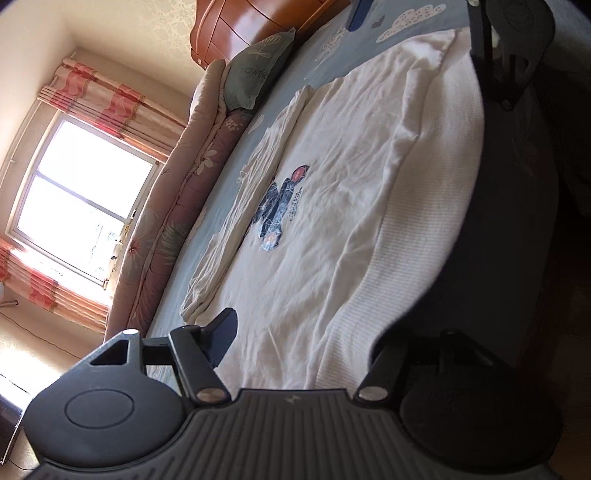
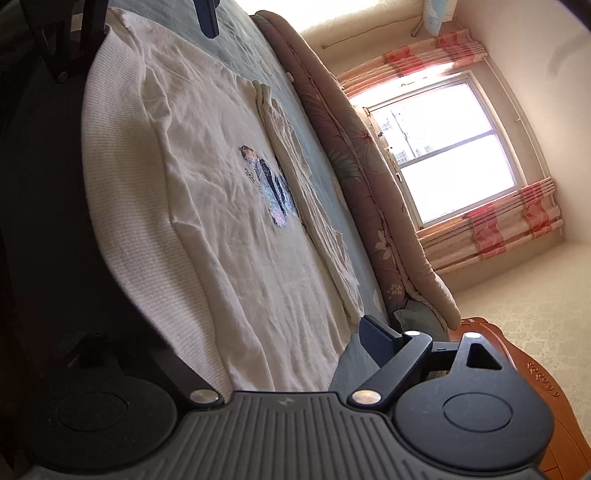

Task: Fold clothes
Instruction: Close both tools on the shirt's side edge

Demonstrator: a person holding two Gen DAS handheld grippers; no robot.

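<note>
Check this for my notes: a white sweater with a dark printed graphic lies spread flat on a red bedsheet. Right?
Not quite. The sweater with the dark graphic lies spread flat, but the bedsheet is light blue with white patterns, not red. The left wrist view shows it best.

Sweater [image 1: 332, 192]: soft white cloth, matt, finely creased over the body.
Hem band [image 1: 413, 258]: a ribbed knit is seen, coarser than the body.
Chest print [image 1: 280, 206]: dark patches with a slight sheen (best seen from the right wrist, where light is caught).
Bed sheet [image 1: 295, 62]: smooth blue cloth, matt, printed with white figures.
Rolled quilt [image 1: 192, 206]: padded floral cloth, faintly satiny.
Cushion [image 1: 255, 70]: grey-green woven cloth, matt.
Headboard [image 1: 251, 26]: orange-brown wood, varnished to a gloss.
Left gripper [image 1: 306, 347]: matt black plastic, ribbed on the body; bright metal is shown at the pivot pins.
Curtains [image 2: 517, 221]: thin pleated cloth, lit through.
Wall [image 2: 535, 306]: pale, with an embossed texture.
</note>
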